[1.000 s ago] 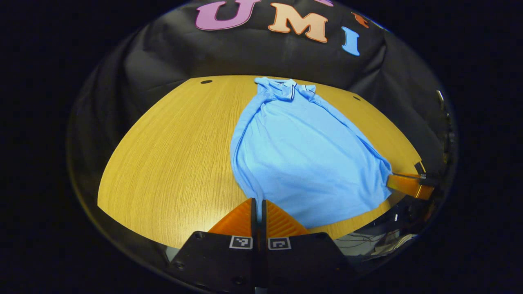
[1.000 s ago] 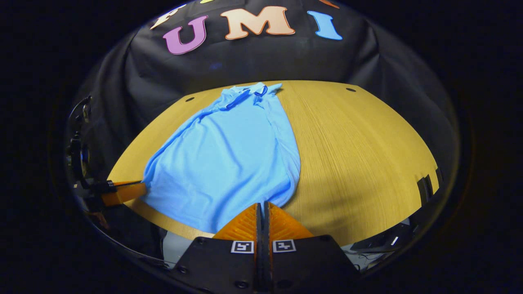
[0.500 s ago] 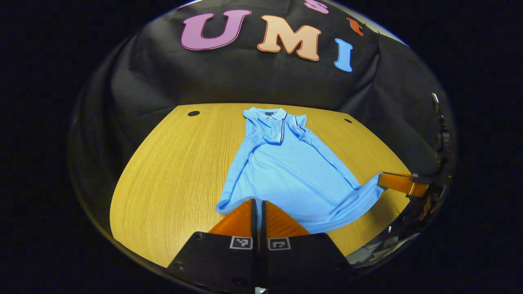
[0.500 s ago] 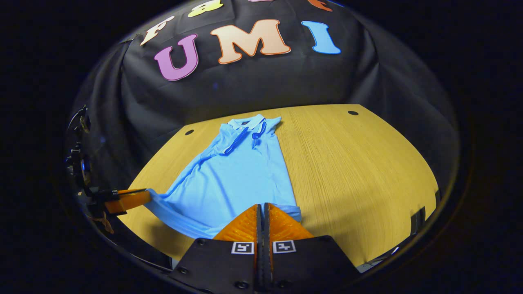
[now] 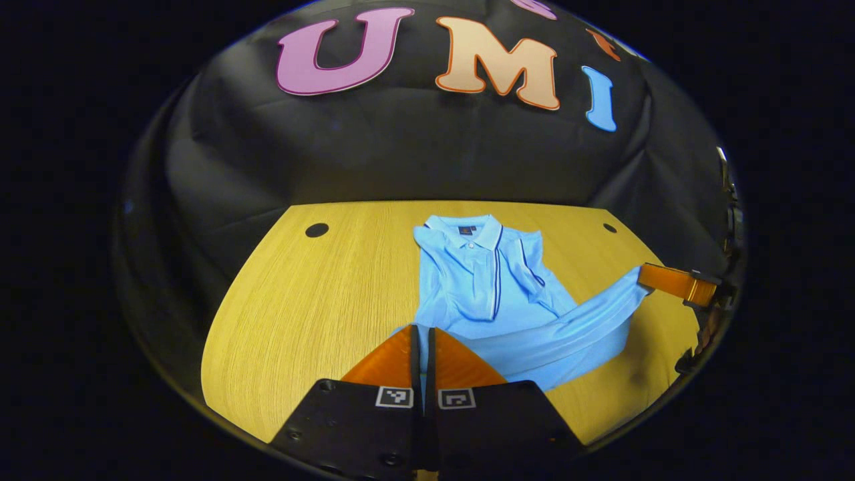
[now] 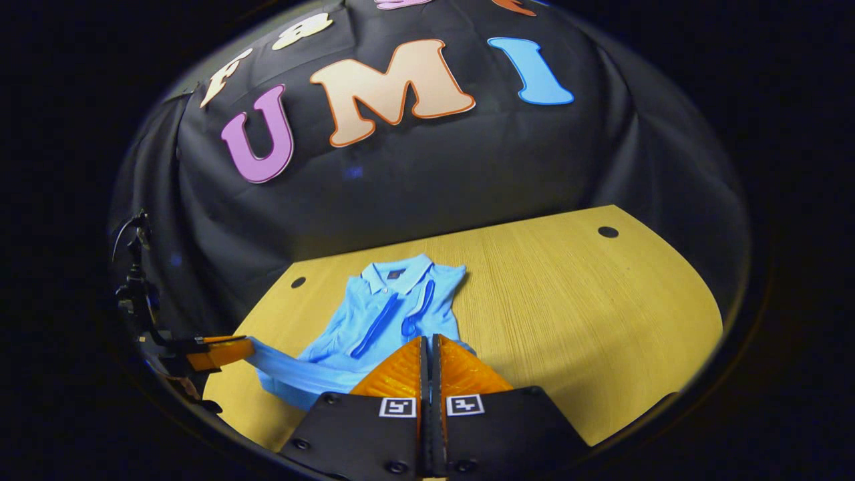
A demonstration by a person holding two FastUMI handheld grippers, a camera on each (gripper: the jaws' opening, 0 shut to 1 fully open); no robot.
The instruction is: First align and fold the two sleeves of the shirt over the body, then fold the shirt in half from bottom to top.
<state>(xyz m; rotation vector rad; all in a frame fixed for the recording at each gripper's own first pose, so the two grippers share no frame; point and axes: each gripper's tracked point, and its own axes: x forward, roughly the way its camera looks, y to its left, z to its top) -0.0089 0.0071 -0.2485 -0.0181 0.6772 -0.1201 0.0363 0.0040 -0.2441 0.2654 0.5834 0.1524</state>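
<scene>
The light blue shirt (image 5: 481, 280) lies in the centre of the left gripper view, collar (image 5: 467, 230) toward the back of the table, with both sleeves already folded in over the body (their dark-trimmed edges run down the chest). Its bottom hem (image 5: 568, 327) is raised off the table and stretched as a band from the lower centre of the frame to the right edge.

The left gripper (image 5: 421, 341) at the bottom of its own view has its fingers pressed together on one hem corner. The right gripper (image 6: 429, 351), bottom centre of the right gripper view, is likewise pinched on the other corner, the cloth emerging beside it.

So the sleeve step looks finished; the bottom-to-top fold is under way but not complete, since the hem has not reached the collar.

The wooden table (image 5: 314, 300) spreads around, two dark holes near its far edge.
</scene>
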